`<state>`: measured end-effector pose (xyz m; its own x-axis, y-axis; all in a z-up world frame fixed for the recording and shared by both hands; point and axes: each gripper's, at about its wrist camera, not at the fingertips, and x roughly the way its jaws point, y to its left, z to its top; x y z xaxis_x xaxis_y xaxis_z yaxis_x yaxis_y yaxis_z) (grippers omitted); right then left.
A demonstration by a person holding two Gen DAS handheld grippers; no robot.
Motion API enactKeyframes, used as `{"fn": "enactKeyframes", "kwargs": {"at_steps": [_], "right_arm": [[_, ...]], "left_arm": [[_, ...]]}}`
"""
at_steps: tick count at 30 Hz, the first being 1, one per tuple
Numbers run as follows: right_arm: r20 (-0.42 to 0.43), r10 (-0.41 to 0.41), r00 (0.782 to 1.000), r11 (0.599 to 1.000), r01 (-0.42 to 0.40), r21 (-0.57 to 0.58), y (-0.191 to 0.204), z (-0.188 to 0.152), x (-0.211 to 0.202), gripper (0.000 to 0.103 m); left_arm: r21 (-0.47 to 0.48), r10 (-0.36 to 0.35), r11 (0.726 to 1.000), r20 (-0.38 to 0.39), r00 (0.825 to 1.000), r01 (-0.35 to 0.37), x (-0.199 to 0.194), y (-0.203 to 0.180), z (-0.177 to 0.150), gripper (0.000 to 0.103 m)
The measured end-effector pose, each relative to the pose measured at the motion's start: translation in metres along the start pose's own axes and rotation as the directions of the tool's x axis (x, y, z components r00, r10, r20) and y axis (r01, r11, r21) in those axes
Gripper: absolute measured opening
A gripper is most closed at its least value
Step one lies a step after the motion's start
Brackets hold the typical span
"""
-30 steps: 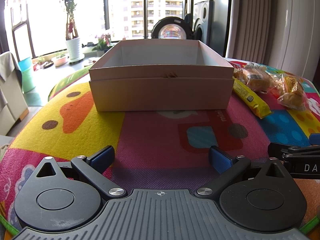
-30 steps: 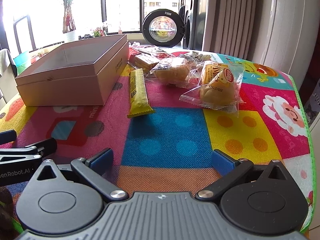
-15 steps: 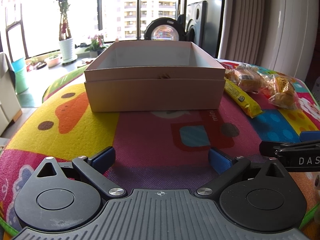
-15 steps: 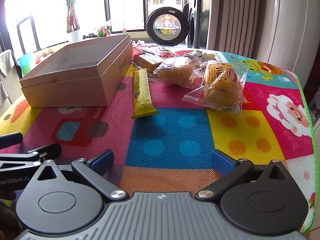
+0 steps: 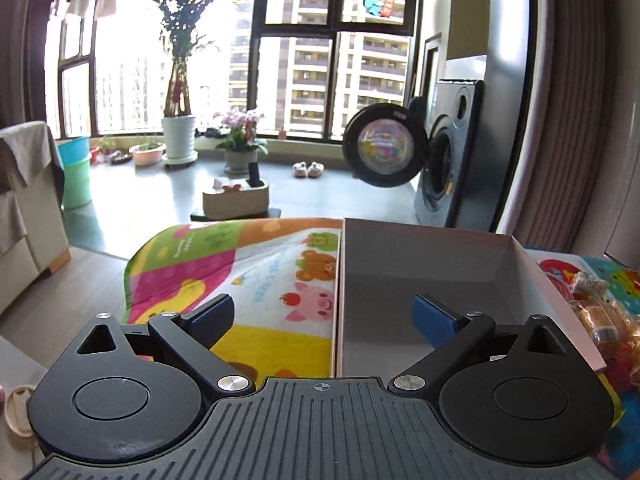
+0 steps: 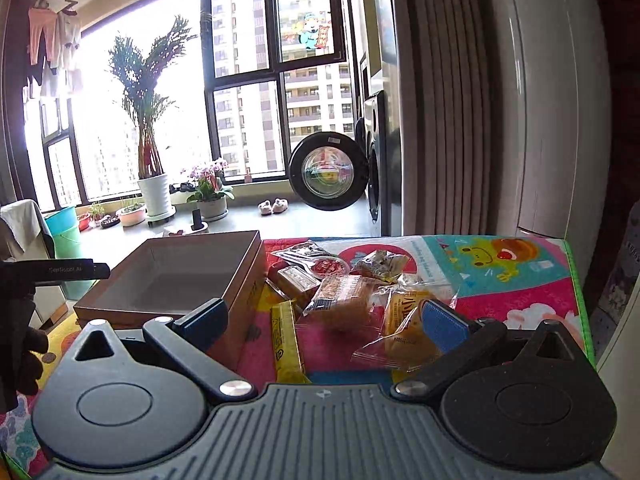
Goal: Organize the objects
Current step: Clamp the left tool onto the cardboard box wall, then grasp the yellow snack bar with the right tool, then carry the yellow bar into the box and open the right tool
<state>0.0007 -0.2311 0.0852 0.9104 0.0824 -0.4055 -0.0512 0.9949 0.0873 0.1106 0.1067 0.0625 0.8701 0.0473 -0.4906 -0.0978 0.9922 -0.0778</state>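
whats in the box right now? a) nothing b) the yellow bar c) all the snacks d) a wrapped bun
A: the box shows only bare floor inside, while the yellow bar and the other snacks lie on the mat beside it.

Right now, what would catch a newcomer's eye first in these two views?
Most striking is the open, empty cardboard box on the bright cartoon-print play mat. Just right of it lies a heap of wrapped snacks, with a yellow snack bar nearest the box. Both the right gripper and left gripper stand open and empty, the left one straddling the box's left wall; behind, a washing machine door hangs open.
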Motion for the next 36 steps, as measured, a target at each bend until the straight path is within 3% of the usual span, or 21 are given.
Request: {"fn": "enactKeyframes", "kwargs": {"at_steps": [1,2,4,6,11,13,16,23,27,36], "right_arm": [[-0.029,0.014,1.000,1.000,-0.014,-0.020,0.000,0.000,0.006,0.103],[-0.053,0.021,0.998,0.999,-0.022,-0.034,0.001,0.000,0.013,0.103],[-0.090,0.017,0.996,0.998,-0.022,-0.062,0.003,-0.002,0.021,0.103],[-0.118,0.004,0.993,0.994,-0.017,-0.104,0.006,-0.008,0.028,0.103],[-0.170,-0.028,0.985,0.970,-0.014,-0.243,0.024,-0.020,0.047,0.100],[-0.209,-0.011,0.978,0.960,-0.048,-0.277,0.034,-0.020,0.059,0.081],[-0.257,0.010,0.966,0.948,-0.092,-0.306,0.048,-0.018,0.083,0.071],[-0.344,0.056,0.937,0.938,-0.167,-0.303,0.052,-0.018,0.130,0.061],[-0.401,0.102,0.910,0.957,-0.200,-0.210,0.047,-0.011,0.130,0.026],[-0.422,0.028,0.906,0.975,-0.118,-0.188,0.038,-0.018,0.070,0.022]], "left_arm": [[-0.015,0.003,1.000,-0.032,0.999,-0.004,0.013,0.001,0.002,0.056],[-0.023,0.010,1.000,-0.071,0.997,-0.012,0.023,0.001,0.004,0.038],[-0.016,-0.028,1.000,-0.144,0.989,0.026,0.044,0.000,0.003,0.026],[0.004,-0.017,1.000,-0.148,0.989,0.018,0.055,-0.004,-0.004,0.014],[-0.081,-0.049,0.996,-0.116,0.992,0.040,0.053,-0.003,-0.009,0.013],[-0.081,-0.074,0.994,-0.097,0.993,0.066,0.050,-0.005,-0.010,0.012],[-0.073,-0.085,0.994,-0.085,0.993,0.079,0.050,-0.006,-0.010,0.013],[-0.099,-0.096,0.991,-0.078,0.992,0.088,0.049,0.003,-0.012,0.018],[-0.094,-0.101,0.991,-0.068,0.993,0.095,0.049,0.003,-0.014,0.019],[-0.051,-0.152,0.988,-0.055,0.987,0.149,0.049,0.003,-0.016,0.017]]}}
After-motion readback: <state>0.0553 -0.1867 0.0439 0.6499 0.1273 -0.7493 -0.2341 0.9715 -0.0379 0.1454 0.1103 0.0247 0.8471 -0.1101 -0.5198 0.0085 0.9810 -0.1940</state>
